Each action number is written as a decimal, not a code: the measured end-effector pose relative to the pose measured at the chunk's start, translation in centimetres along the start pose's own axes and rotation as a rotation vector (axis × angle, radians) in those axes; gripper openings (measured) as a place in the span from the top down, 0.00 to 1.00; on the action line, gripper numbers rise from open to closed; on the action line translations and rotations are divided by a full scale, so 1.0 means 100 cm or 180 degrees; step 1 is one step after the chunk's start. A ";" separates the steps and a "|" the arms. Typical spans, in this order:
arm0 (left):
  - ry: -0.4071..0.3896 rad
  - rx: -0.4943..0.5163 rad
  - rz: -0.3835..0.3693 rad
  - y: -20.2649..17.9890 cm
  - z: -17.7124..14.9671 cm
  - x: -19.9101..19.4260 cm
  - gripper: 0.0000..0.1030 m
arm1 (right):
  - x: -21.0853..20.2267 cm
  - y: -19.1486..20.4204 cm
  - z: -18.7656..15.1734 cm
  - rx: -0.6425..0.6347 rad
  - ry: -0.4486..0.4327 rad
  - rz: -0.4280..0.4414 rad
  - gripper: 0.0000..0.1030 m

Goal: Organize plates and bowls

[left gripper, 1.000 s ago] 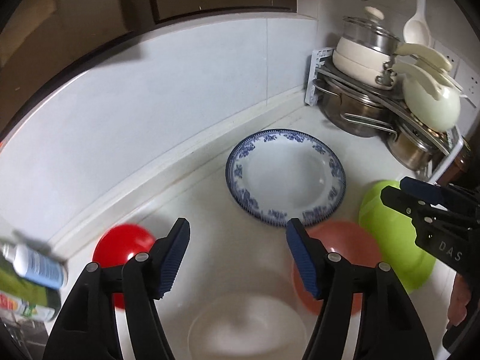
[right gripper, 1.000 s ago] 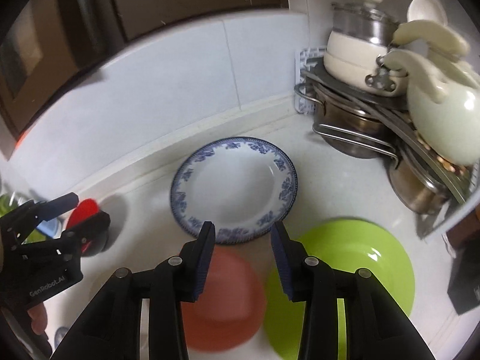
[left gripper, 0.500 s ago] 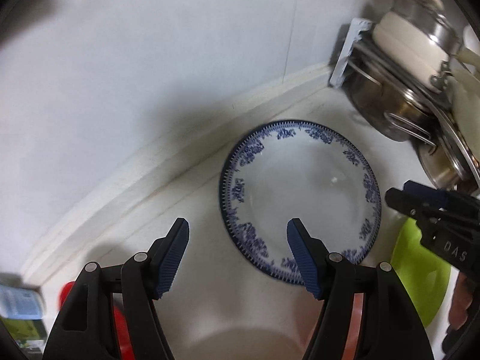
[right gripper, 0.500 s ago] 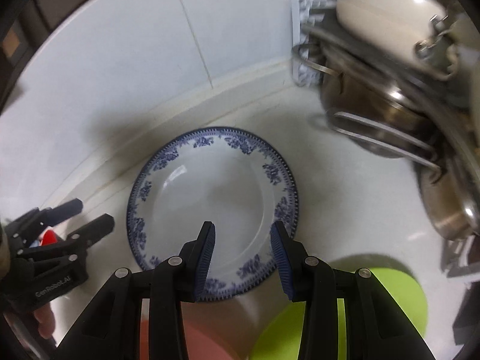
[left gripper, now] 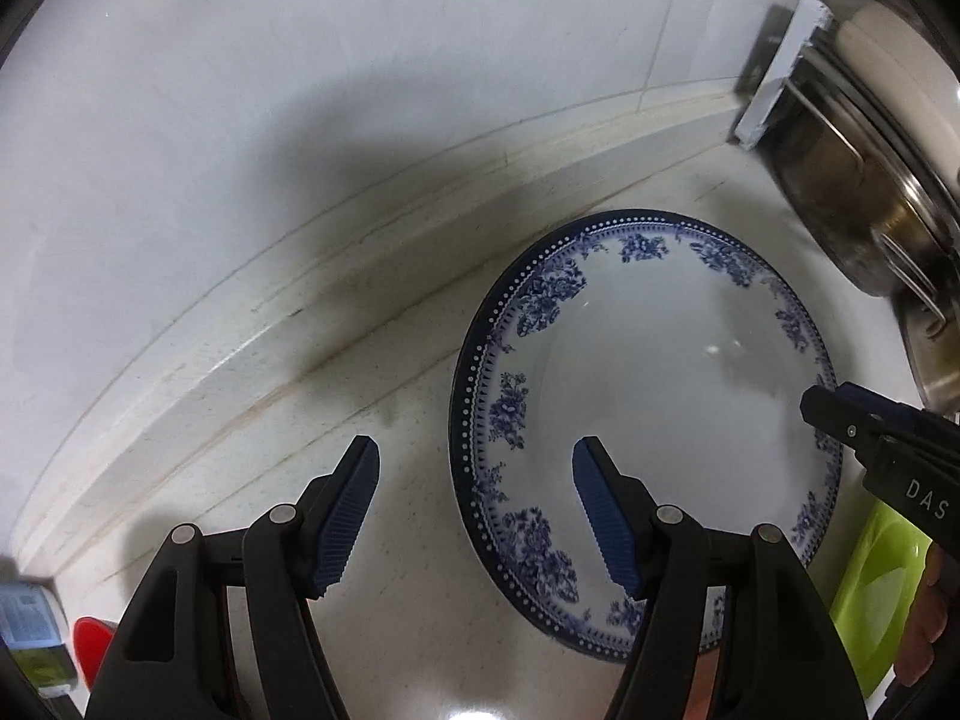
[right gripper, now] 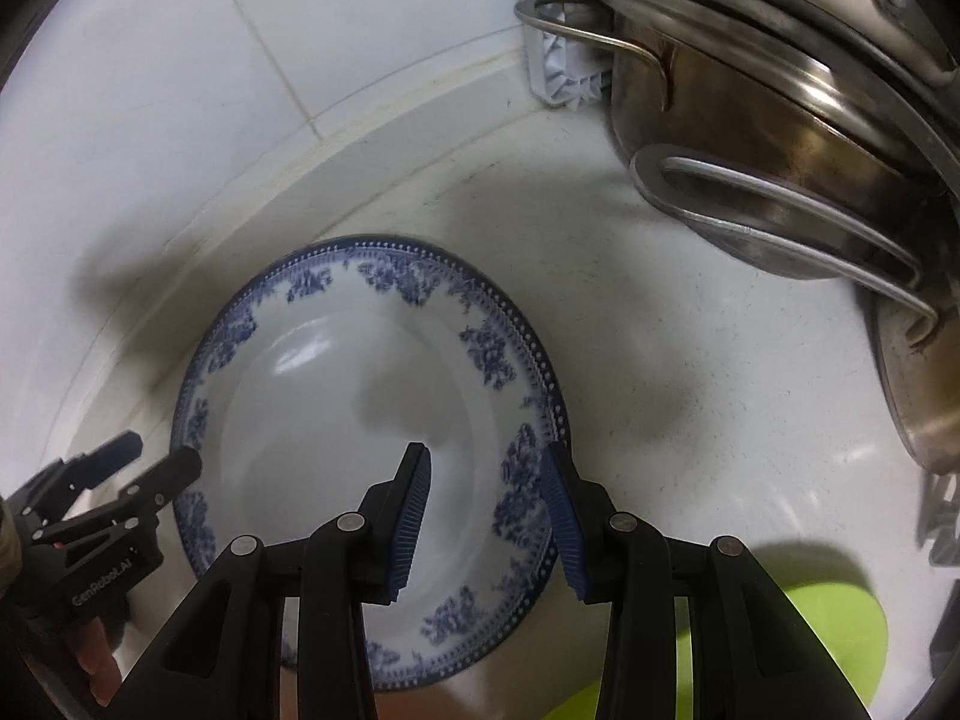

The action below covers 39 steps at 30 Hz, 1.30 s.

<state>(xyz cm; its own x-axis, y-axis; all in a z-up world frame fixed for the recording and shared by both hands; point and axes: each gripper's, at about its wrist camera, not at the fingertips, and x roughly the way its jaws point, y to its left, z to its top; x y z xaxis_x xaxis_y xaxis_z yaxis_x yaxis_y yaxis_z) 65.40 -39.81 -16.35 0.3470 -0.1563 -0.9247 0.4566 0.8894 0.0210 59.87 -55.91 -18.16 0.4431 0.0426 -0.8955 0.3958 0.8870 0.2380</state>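
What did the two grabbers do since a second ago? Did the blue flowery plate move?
Both moved forward and down toward the blue-patterned plate. The left hand-held gripper now straddles its left rim, jaws wide open; the right hand-held gripper straddles its right rim, also open. Nothing was grabbed or let go. The plate stayed flat on the counter, and the steel pots stayed put.
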 end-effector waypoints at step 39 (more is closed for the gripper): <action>0.0028 -0.0170 -0.0075 -0.007 -0.002 0.007 0.65 | 0.007 -0.011 -0.001 -0.0094 0.0045 -0.0098 0.69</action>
<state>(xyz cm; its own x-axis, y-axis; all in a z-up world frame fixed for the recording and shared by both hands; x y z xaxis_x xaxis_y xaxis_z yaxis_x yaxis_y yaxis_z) 65.16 -40.42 -17.08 0.3294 -0.1740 -0.9280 0.4202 0.9072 -0.0210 59.63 -56.85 -19.08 0.4195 0.0213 -0.9075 0.3851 0.9011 0.1991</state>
